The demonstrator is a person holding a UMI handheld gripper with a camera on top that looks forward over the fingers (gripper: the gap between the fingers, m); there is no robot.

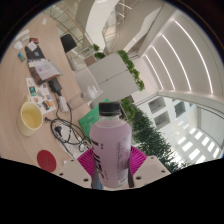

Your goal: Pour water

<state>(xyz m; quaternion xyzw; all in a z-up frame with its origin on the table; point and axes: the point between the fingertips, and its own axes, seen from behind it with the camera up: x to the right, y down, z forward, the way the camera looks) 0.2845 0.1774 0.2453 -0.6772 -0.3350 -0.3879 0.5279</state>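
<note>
The gripper clamps its magenta pads on a black-capped water bottle, its long axis pointing toward twelve o'clock, with a yellow bowl at ten o'clock.

Bright, even daylight throughout. Strongest light from white railings and glazing beyond; highlights there near washed out. Shadows soft and faint on bench. Strong fisheye curvature: straight lines bow toward rim. Bottle close-up, slightly soft.
</note>
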